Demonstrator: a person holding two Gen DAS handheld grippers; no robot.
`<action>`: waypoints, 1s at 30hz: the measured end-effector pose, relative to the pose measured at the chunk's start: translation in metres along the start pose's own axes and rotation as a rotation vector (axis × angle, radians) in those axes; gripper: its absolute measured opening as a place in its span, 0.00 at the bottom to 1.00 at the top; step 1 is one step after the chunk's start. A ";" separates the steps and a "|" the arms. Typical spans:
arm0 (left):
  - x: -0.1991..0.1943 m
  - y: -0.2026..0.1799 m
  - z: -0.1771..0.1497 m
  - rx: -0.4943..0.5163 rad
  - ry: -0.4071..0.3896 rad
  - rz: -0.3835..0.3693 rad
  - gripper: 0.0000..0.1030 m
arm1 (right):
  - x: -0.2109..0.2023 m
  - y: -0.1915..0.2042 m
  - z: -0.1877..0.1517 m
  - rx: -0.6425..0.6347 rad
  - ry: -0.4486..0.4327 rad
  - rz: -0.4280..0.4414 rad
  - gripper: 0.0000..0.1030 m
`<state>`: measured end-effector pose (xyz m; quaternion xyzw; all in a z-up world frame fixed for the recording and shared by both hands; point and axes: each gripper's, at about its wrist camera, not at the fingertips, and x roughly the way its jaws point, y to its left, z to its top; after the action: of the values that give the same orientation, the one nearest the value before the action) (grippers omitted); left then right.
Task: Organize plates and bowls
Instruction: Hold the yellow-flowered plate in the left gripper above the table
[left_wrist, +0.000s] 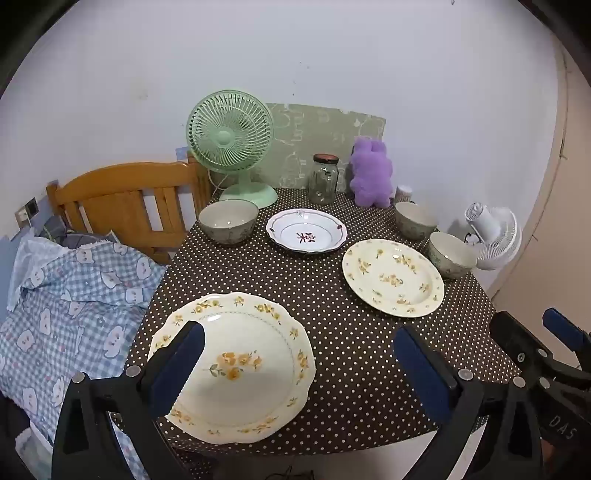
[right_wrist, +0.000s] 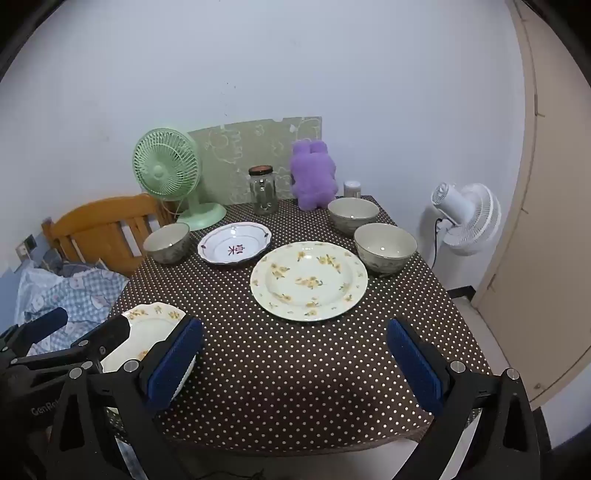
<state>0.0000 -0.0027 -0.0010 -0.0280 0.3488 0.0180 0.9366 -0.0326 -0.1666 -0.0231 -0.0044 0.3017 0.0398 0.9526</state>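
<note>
Both the left hand-held gripper (left_wrist: 299, 363) and right hand-held gripper (right_wrist: 295, 360) hover spread wide, holding nothing. On the counter (right_wrist: 295, 362), a scalloped plate (left_wrist: 240, 365) lies at seven o'clock, a round plate (right_wrist: 309, 280) centrally, and bowls (right_wrist: 385, 246) toward two o'clock.

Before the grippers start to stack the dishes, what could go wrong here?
1. The scalloped plate lies at the table's near left corner, next to the bed; a push from the open left gripper may slide it off.
2. Two bowls stand close behind the round floral plate; lifting it could knock them.
</note>
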 end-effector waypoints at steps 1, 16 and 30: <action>0.000 -0.002 0.000 0.007 -0.004 0.006 1.00 | -0.001 0.001 -0.001 0.004 0.002 0.000 0.98; -0.002 -0.006 0.001 -0.042 -0.051 0.022 1.00 | 0.008 -0.011 0.003 0.035 0.006 0.041 0.98; -0.004 -0.009 0.000 -0.031 -0.050 0.033 1.00 | 0.007 -0.014 0.002 0.033 0.029 0.020 0.98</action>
<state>-0.0021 -0.0119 0.0018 -0.0363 0.3255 0.0395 0.9440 -0.0242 -0.1796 -0.0255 0.0138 0.3159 0.0443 0.9476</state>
